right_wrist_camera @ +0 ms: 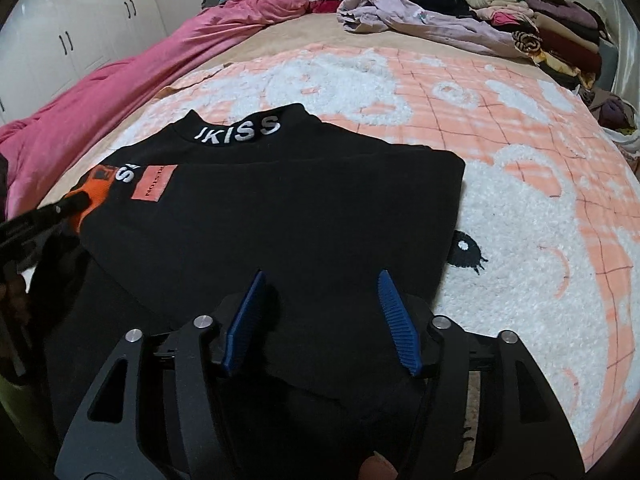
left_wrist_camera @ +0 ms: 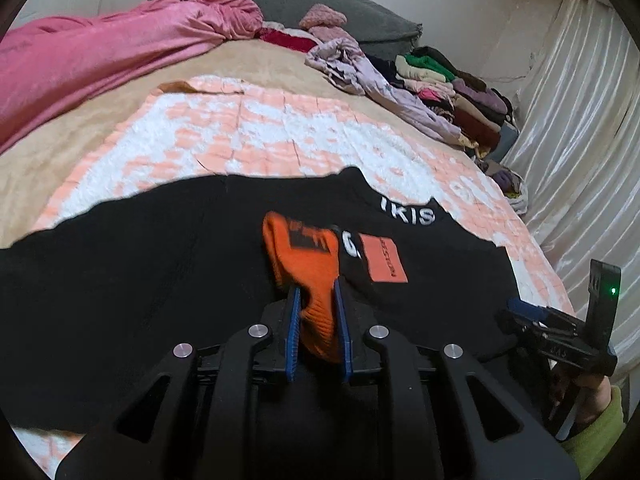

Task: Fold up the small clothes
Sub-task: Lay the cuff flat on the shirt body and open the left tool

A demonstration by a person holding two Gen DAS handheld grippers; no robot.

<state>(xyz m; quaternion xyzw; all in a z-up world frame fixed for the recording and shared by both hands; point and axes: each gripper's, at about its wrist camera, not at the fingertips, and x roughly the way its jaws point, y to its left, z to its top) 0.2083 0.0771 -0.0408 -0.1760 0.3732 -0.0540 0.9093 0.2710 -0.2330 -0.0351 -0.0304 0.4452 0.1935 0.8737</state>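
On the bed: a black top (right_wrist_camera: pixel 280 200) lies spread on a pink-and-white blanket (right_wrist_camera: pixel 520 208), near the bed's near edge.
Top: its collar, lettered in white, points toward the far end of the bed; an orange patch (right_wrist_camera: pixel 153 183) sits near the collar on the left side; its right side looks folded in, with a straight edge along the blanket.
Cuff: an orange cuff (left_wrist_camera: pixel 308 264) of the left sleeve lies over the black cloth, just beside the patch.
Left hand-held gripper (left_wrist_camera: pixel 318 334): its blue pads are pressed onto the orange cuff and pinch it between them; in the right wrist view it shows at the left edge, at the top's left side.
Right hand-held gripper (right_wrist_camera: pixel 320 320): its blue pads are spread wide, with the top's lower hem under and between them; the pictures do not show whether the pads touch the cloth.
Blanket: it covers the middle of the bed, over a tan sheet (left_wrist_camera: pixel 60 152).
Left edge of bed: a pink quilt (left_wrist_camera: pixel 100 52) lies bunched along it.
Far right corner of bed: a lilac garment (right_wrist_camera: pixel 404 14) lies crumpled, with a stack of folded clothes (right_wrist_camera: pixel 540 20) just beside it.
Far end: a grey headboard (left_wrist_camera: pixel 304 0).
Right of bed: a pale curtain (left_wrist_camera: pixel 580 140).
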